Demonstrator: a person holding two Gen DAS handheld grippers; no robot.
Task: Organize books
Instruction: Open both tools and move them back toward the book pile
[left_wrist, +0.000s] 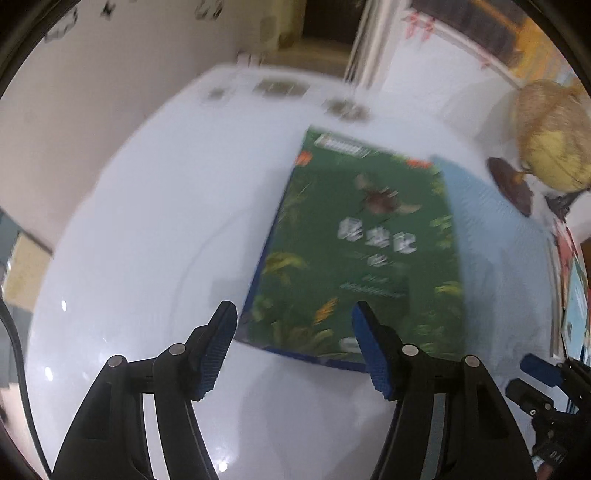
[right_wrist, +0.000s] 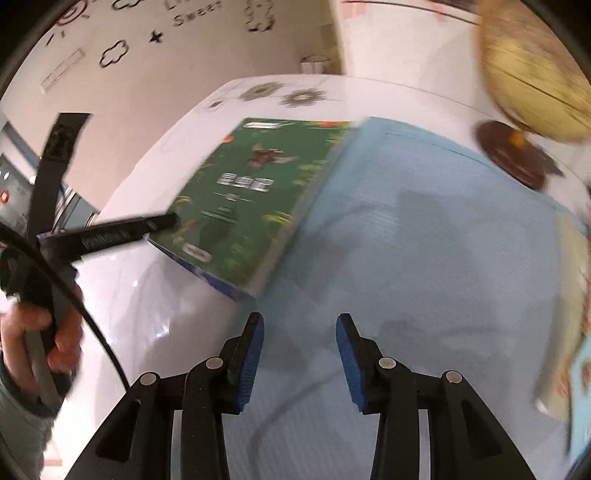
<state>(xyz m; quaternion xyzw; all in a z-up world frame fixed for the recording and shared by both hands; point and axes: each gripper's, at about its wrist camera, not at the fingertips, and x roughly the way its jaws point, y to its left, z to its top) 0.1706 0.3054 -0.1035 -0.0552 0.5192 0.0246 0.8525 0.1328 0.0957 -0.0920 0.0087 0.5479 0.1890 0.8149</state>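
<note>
Green book (left_wrist: 354, 251) lies flat on the white table (left_wrist: 147, 221), one edge overlapping the blue mat (right_wrist: 424, 240), probably so it's easy to grab. My left claw (left_wrist: 295, 332) and right claw (right_wrist: 300, 350) both hang open, holding nothing.

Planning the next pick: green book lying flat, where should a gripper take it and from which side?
Take the green book at its near corner edge, the part lying on the bare white table, coming in low from the table side. It lies flat, cover up; its far edge rests on the blue mat, so the book looks slightly raised there.
</note>
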